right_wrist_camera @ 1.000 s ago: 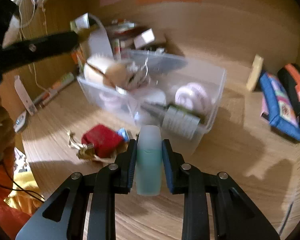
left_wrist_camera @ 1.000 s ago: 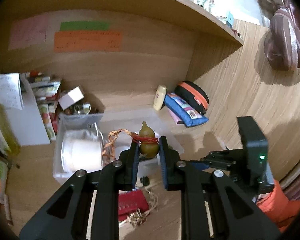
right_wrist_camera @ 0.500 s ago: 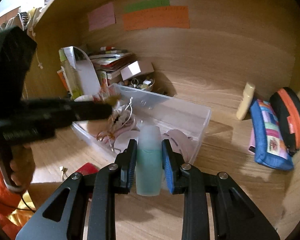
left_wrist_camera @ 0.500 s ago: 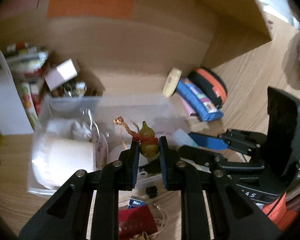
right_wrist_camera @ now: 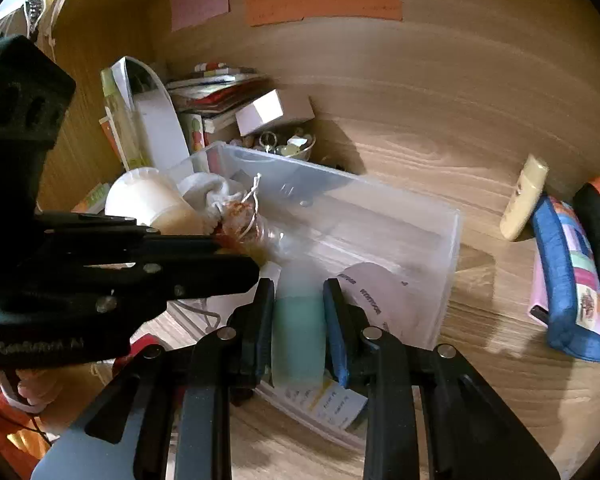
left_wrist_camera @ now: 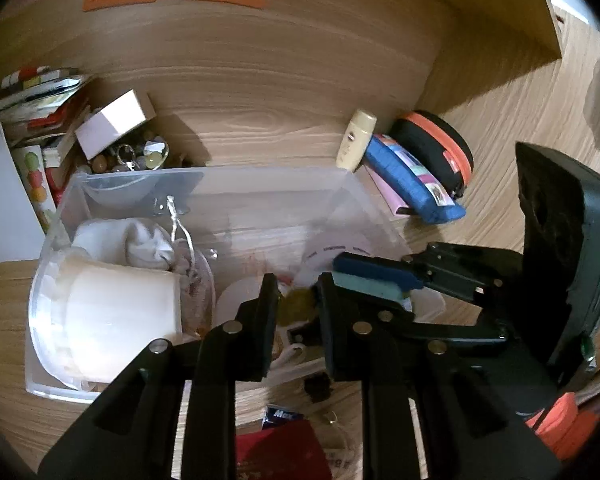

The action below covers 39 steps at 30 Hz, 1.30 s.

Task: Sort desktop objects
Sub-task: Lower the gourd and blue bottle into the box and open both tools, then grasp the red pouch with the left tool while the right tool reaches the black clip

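While I hold the small brown gourd charm [left_wrist_camera: 298, 304] pinched between the narrowly set jaws of my left gripper [left_wrist_camera: 296, 308], it hangs low over the near edge of the clear plastic bin [left_wrist_camera: 260, 204], blurred, so I cannot tell whether it touches anything inside. In the right wrist view its reddish cord [right_wrist_camera: 236, 216] shows above the left gripper's tip, over the bin. My right gripper [right_wrist_camera: 299, 312] has its jaws closed onto the sides of a frosted bottle with teal liquid [right_wrist_camera: 298, 328], which stands upright between the blue pads, over the bin's near right part; from the left wrist view the two grippers sit just beside each other above the same stretch of the bin. Inside the bin I see a white tub [left_wrist_camera: 116, 316] lying on its side at the left, a white drawstring pouch [left_wrist_camera: 148, 244] behind it, and a pale round disc with printed lettering [right_wrist_camera: 372, 292] toward the right. On the wooden table [right_wrist_camera: 480, 380] in front of the bin lies a red pouch [left_wrist_camera: 280, 454]. Behind the bin a small white box [left_wrist_camera: 112, 124] rests over a bowl of trinkets [left_wrist_camera: 140, 156], next to a stack of books [left_wrist_camera: 40, 92]. Off to the right a cream tube [left_wrist_camera: 356, 140] leans at the back wall, just beside a blue pencil case [left_wrist_camera: 412, 176] and a black case with orange trim [left_wrist_camera: 440, 148].
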Available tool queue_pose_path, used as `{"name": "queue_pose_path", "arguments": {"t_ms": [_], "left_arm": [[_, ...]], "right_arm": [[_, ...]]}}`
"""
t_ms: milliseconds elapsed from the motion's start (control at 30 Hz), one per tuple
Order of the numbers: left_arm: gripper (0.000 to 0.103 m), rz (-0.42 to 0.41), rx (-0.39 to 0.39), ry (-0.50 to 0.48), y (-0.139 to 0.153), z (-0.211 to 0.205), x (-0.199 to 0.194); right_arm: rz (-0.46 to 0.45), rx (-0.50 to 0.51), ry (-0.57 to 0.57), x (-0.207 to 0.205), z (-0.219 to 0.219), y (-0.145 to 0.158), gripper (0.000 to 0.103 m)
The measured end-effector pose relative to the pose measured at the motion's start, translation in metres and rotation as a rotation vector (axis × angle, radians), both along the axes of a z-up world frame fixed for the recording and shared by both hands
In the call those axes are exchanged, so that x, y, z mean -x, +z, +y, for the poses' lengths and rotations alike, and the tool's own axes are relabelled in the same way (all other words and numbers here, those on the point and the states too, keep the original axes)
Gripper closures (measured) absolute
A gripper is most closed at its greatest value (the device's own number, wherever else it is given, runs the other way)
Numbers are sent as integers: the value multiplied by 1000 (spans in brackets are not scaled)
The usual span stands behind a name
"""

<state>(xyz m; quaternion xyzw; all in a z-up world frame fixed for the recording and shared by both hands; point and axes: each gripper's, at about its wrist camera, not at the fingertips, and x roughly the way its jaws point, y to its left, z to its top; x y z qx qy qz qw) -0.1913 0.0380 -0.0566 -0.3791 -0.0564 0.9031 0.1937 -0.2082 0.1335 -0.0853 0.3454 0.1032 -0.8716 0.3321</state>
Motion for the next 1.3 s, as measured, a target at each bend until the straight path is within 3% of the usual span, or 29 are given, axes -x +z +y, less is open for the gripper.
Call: {"name": "queue_pose_path", "arguments": {"t_ms": [167, 267, 400, 433, 467, 533, 600, 700, 900, 1067, 1300], "left_arm": [[63, 29, -14, -2, 7, -4, -5], [50, 59, -9, 4, 12, -5, -9], [46, 79, -3, -3, 19, -4, -15], [40, 79, -6, -8, 22, -4, -18], [26, 76, -13, -10, 24, -5, -20], [13, 80, -38, 1, 31, -10, -26], [12, 89, -54, 7, 37, -16, -32], [7, 95, -53, 26, 45, -27, -42], [4, 88, 46, 81, 38, -47, -64], [4, -46, 95, 87, 0, -58, -70], [4, -160, 64, -17, -36, -46, -72]], "right_arm": [[69, -45, -18, -5, -3, 0, 79], [89, -52, -29, -7, -2, 3, 68], [131, -53, -52, -16, 4, 12, 50], [141, -56, -57, -19, 5, 14, 45], [152, -60, -66, -22, 6, 17, 43], [171, -67, -85, -29, 9, 21, 31], [191, -72, -107, -37, 13, 25, 21], [202, -72, -130, -47, 20, 28, 18], [165, -65, -130, -63, 28, 25, 13], [139, -84, -108, -76, 29, 14, 13], [97, -115, -113, -80, 32, -10, 13]]}}
